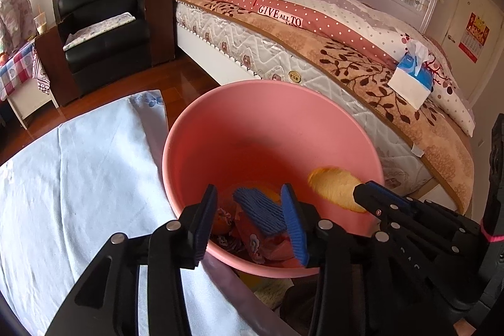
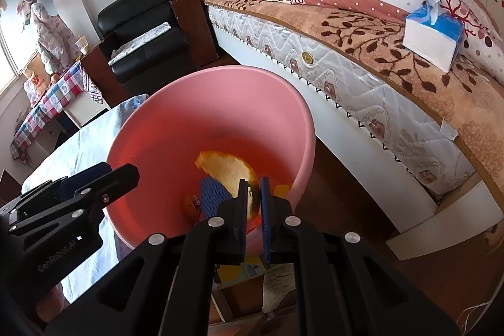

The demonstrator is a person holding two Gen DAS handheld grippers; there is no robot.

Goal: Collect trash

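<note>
A pink basin (image 1: 252,87) (image 2: 220,73) stands at the edge of a table with a light blue cloth (image 1: 78,178). My left gripper (image 1: 250,225) hangs open over the basin. A blue foam net (image 1: 258,210) (image 2: 212,197) lies between and below its fingers, and neither pad presses on it. To the right, my right gripper (image 2: 253,210) (image 1: 362,189) is shut on a curled orange peel (image 2: 226,169) (image 1: 334,188), held above the basin's inside. A red wrapper (image 1: 267,241) and an orange scrap (image 2: 190,205) lie at the basin's bottom.
A bed (image 1: 315,52) with a tissue box (image 1: 409,77) (image 2: 434,33) runs along the right, close behind the basin. A black armchair (image 1: 104,30) stands at the back left. A small table with a checked cloth (image 2: 56,93) is by the window. The floor is wood.
</note>
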